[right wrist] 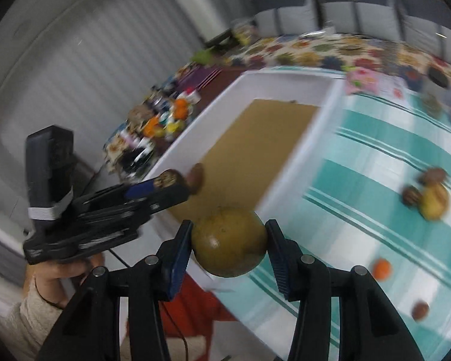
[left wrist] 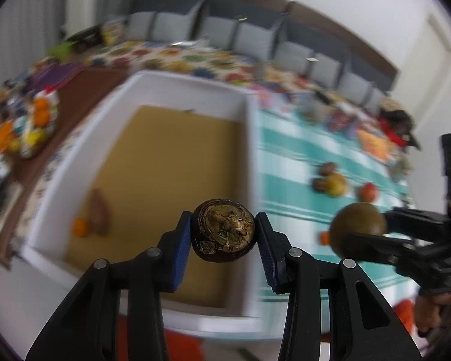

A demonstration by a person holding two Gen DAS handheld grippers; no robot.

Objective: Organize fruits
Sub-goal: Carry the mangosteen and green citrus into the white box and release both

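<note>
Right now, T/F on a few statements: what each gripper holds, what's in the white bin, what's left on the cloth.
1. The left gripper is shut on a dark fruit. True.
2. The right gripper is open and holds nothing. False: it is shut on a round green-brown fruit.
3. The white bin has no fruit in it. False: a small orange and a brown fruit lie on its cardboard floor.
4. Fruit lies on the striped cloth. True: a cluster and another orange show there.
</note>
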